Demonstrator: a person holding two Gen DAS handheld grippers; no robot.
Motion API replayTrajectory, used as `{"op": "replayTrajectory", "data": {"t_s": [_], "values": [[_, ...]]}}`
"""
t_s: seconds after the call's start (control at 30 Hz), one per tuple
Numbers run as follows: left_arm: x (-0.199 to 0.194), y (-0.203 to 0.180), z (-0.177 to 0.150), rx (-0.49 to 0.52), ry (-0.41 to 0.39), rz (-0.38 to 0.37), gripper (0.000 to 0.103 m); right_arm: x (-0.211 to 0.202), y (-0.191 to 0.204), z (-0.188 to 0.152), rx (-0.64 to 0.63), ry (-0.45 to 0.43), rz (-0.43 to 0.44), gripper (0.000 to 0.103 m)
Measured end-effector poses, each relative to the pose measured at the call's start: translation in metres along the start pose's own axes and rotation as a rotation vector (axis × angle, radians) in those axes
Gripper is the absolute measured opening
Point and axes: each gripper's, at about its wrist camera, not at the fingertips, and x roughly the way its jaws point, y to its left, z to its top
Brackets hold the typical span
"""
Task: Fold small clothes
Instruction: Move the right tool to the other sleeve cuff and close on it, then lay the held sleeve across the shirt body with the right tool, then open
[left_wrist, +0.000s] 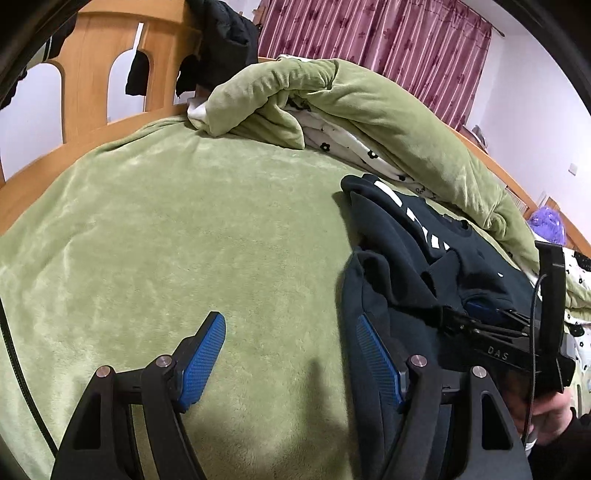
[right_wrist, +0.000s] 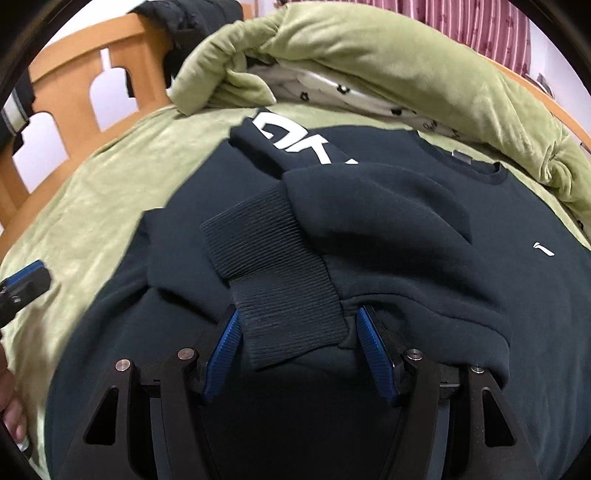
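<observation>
A dark navy sweatshirt (right_wrist: 424, 166) lies flat on the green blanket (left_wrist: 166, 229), with white lettering (right_wrist: 295, 142) on one sleeve and both sleeves folded across the chest. My right gripper (right_wrist: 297, 314) hovers low over it, jaws apart, and a ribbed cuff (right_wrist: 288, 306) lies between the blue pads (right_wrist: 373, 350) without being pinched. In the left wrist view the right gripper (left_wrist: 458, 317) rests on the sweatshirt (left_wrist: 388, 240). My left gripper (left_wrist: 288, 319) stands open and empty at the garment's left edge, one finger over bare blanket, the other over dark cloth. Its tip (right_wrist: 26, 280) shows at the left of the right wrist view.
A rolled green quilt (left_wrist: 369, 99) with white flower-print lining (left_wrist: 354, 147) lies behind the sweatshirt. A wooden bed rail (left_wrist: 92, 55) with dark clothes (left_wrist: 225, 40) draped on it stands at the back left. Pink curtains (left_wrist: 388, 37) and a purple fluffy thing (left_wrist: 548, 225) are behind.
</observation>
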Motion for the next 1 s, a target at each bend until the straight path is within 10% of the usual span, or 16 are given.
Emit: {"op": "replayTrajectory", "data": {"t_s": [0.13,0.33,0.7,1.0], "values": [[0.0,-0.005,0.0,0.003,0.003,0.006,0.071,-0.007,-0.007,0.006,0.005,-0.025,0.048,0.033],[-0.009,-0.019,0.006,-0.003,0.012,-0.014,0.071,-0.044,-0.028,0.01,0.018,-0.108,0.057,0.017],[-0.033,-0.068,0.006,0.098,-0.031,0.048,0.071,-0.141,-0.178,0.009,0.268,-0.239,-0.029,0.01],[-0.044,-0.125,0.015,0.163,-0.046,0.076,0.073,-0.103,-0.284,-0.053,0.519,-0.008,-0.035,0.012]]}}
